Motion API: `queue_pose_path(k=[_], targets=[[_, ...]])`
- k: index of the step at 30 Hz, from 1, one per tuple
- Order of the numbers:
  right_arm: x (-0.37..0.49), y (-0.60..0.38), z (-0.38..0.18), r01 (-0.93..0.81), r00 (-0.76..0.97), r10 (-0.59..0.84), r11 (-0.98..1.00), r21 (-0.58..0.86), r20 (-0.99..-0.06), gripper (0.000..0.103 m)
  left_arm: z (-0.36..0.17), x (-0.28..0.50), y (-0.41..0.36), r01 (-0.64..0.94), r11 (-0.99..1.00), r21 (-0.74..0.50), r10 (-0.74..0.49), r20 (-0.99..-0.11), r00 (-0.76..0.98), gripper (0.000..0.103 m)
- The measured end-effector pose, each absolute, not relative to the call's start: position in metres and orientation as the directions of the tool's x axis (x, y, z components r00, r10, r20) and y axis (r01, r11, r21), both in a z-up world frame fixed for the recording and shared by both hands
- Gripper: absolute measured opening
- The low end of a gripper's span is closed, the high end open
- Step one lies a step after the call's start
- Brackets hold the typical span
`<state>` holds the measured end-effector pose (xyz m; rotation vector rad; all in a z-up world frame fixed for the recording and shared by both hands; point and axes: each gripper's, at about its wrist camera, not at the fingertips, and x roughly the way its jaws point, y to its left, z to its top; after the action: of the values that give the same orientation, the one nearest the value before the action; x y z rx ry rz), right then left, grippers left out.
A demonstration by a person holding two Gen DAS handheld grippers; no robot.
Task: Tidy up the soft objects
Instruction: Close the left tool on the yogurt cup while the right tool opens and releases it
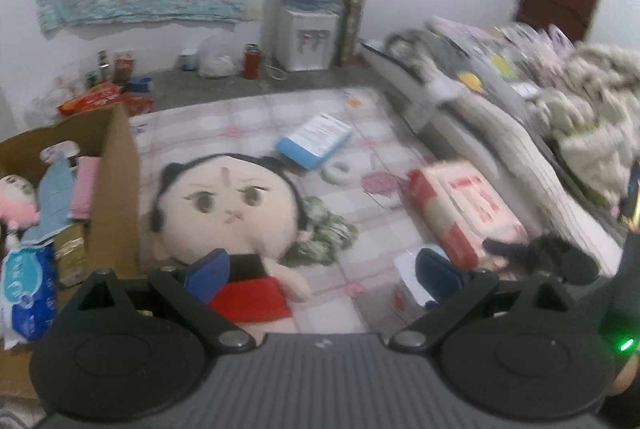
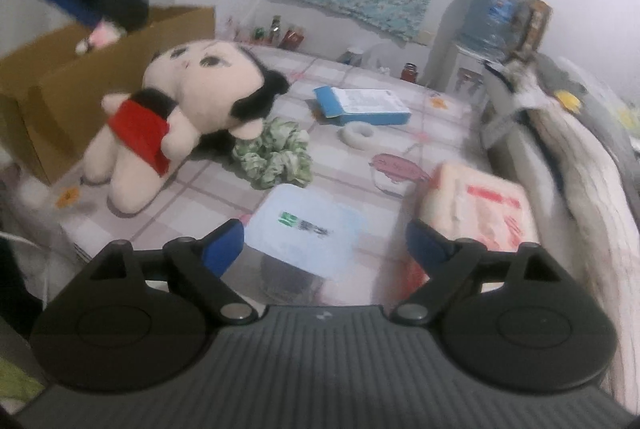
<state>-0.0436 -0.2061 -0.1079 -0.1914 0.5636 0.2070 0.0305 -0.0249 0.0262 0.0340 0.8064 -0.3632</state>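
Plush doll (image 1: 224, 213), big-headed in a red skirt, lies on its back on the checked mat (image 1: 360, 145), just beyond the left gripper (image 1: 320, 275), whose jaws stand wide apart with nothing pressed between them. Right gripper (image 2: 324, 249) is likewise spread wide and grips nothing; a pale blue packet (image 2: 304, 229) lies on the mat between its fingers. Beside the doll's head sits a green scrunchie (image 2: 276, 157). Farther out lie a blue box (image 2: 360, 105), a white ring (image 2: 358, 135) and a pink-and-red pack (image 2: 480, 213). A cardboard box (image 1: 116, 181) holding soft items stands next to the doll.
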Motion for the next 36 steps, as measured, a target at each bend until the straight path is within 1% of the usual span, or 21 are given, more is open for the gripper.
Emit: queue_pose_path(k=[6, 9, 12, 15, 17, 20, 25, 26, 27, 30, 36], targets=[[-0.072, -0.251, -0.102, -0.144, 0.836, 0.145, 0.989, 0.044, -0.529, 0.089, 0.002, 0.029, -0.064, 0.45, 0.89, -0.08, -0.35, -0.752, 0.558, 0.1], [-0.08, -0.271, -0.106, -0.086, 0.834, 0.15, 0.986, 0.143, -0.532, 0.089, -0.014, 0.035, -0.084, 0.481, 0.871, -0.104, -0.371, -0.781, 0.503, 0.1], [-0.083, -0.282, -0.114, -0.046, 0.83, 0.157, 0.976, 0.214, -0.535, 0.089, -0.03, 0.047, -0.104, 0.481, 0.861, -0.165, -0.397, -0.809, 0.433, 0.1], [-0.084, -0.284, -0.121, -0.034, 0.832, 0.161, 0.97, 0.241, -0.53, 0.089, -0.042, 0.063, -0.122, 0.464, 0.858, -0.22, -0.415, -0.828, 0.376, 0.1], [-0.082, -0.283, -0.124, -0.035, 0.833, 0.165, 0.968, 0.247, -0.528, 0.089, -0.05, 0.074, -0.135, 0.446, 0.866, -0.225, -0.404, -0.84, 0.362, 0.1], [-0.081, -0.284, -0.126, -0.035, 0.838, 0.166, 0.967, 0.253, -0.519, 0.089, -0.061, 0.088, -0.151, 0.43, 0.88, -0.199, -0.367, -0.861, 0.351, 0.098], [-0.081, -0.292, -0.127, -0.028, 0.847, 0.166, 0.962, 0.271, -0.505, 0.089, -0.077, 0.095, -0.168, 0.42, 0.897, -0.136, -0.295, -0.893, 0.339, 0.089], [-0.081, -0.293, -0.127, -0.026, 0.848, 0.167, 0.961, 0.275, -0.503, 0.089, -0.079, 0.096, -0.169, 0.417, 0.899, -0.133, -0.288, -0.896, 0.337, 0.086], [-0.081, -0.295, -0.128, -0.024, 0.848, 0.166, 0.96, 0.277, -0.503, 0.089, -0.08, 0.096, -0.168, 0.413, 0.9, -0.137, -0.29, -0.897, 0.334, 0.085], [-0.081, -0.298, -0.129, -0.018, 0.849, 0.164, 0.959, 0.284, -0.502, 0.089, -0.08, 0.096, -0.171, 0.408, 0.902, -0.143, -0.293, -0.897, 0.332, 0.083], [-0.085, -0.302, -0.132, -0.007, 0.853, 0.163, 0.954, 0.301, -0.495, 0.089, -0.082, 0.095, -0.182, 0.41, 0.906, -0.104, -0.249, -0.915, 0.317, 0.082]])
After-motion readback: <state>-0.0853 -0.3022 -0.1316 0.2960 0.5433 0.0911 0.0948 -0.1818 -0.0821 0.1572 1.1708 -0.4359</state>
